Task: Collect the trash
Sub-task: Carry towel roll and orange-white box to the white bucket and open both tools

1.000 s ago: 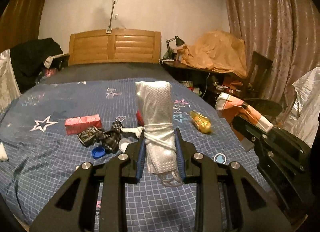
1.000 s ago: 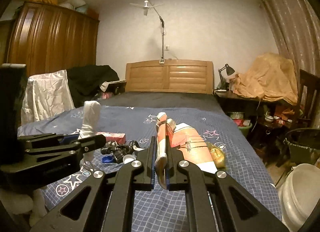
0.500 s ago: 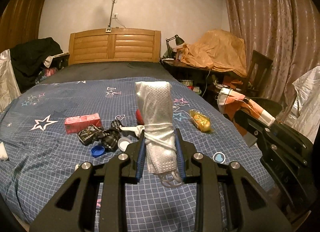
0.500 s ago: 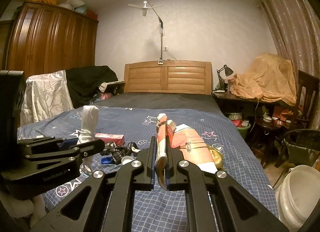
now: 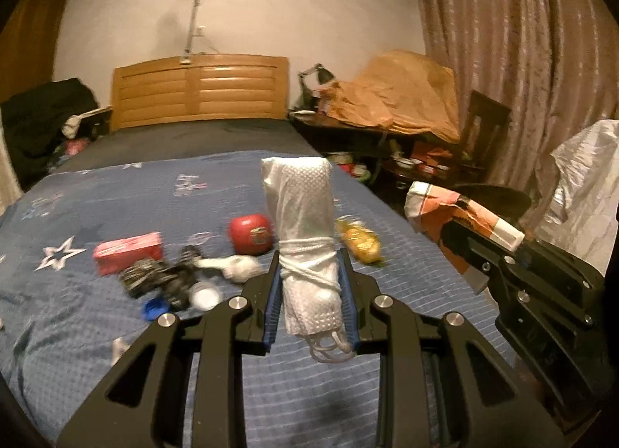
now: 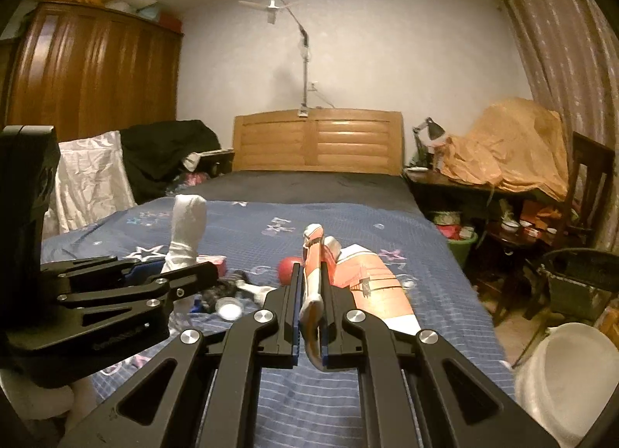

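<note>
Left wrist view: on the bed (image 5: 116, 336), left to right, pink box (image 5: 127, 253), dark wrappers (image 5: 158, 281), blue cap (image 5: 155, 308), white lid (image 5: 204, 296), red tin (image 5: 250, 234), yellow packet (image 5: 359, 243). Left gripper (image 5: 310, 299) fingers clamped on upright white bag roll (image 5: 305, 250), above the bed's near end. Right gripper (image 6: 310, 312) fingers pinch orange-white bag (image 6: 367, 285), draped right of the litter. White tub (image 6: 568, 374) and dark basket (image 6: 580, 281) right of the bed, contents unseen.

you see a white dotted bundle (image 5: 305, 223), an orange-and-white bag (image 6: 371, 285) and a red tin (image 5: 250, 234). your bedspread (image 5: 154, 200) is blue, gridded, with stars.
</note>
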Available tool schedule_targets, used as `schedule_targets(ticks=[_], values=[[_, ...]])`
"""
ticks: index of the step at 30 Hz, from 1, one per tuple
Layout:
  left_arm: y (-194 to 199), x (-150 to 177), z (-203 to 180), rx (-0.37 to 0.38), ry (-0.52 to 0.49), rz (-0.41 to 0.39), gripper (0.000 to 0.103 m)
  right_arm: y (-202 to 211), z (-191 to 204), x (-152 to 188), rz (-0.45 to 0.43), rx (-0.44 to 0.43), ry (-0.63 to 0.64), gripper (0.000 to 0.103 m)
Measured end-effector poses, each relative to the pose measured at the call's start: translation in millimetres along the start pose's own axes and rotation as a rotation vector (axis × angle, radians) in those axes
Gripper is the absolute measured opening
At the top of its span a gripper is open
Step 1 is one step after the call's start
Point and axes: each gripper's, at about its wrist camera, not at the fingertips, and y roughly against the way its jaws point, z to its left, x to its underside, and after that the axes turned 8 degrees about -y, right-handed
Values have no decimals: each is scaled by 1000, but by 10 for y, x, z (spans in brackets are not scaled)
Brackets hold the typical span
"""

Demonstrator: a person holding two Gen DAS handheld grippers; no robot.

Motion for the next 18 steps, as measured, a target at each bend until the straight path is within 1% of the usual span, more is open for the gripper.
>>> schedule_targets(ticks=[3,6,8,9,14,15,18], values=[[-193,-153,-216,63,-14,13,26,45,-341,-124,20,40,-18,8],[-391,-306,-518,141,-35,27,26,168,-792,-280,39,89,-42,8],[-512,-386,-744,198,-50,38,26,282,-1164,-400,52,134,-57,8],[-598,-443,-926,238,-64,47,26,328,-1331,-442,61,151,-66,8],[-895,-568,-1629,374,-124,85,26,610,-2384,-592,138,262,-125,8],[-988,-593,-1826,414,-139,103,26,664,-2618,-597,158,286,-141,8],[-1202,-613,-2238,496,-165,154,26,744,-3301,-558,226,330,-209,8]])
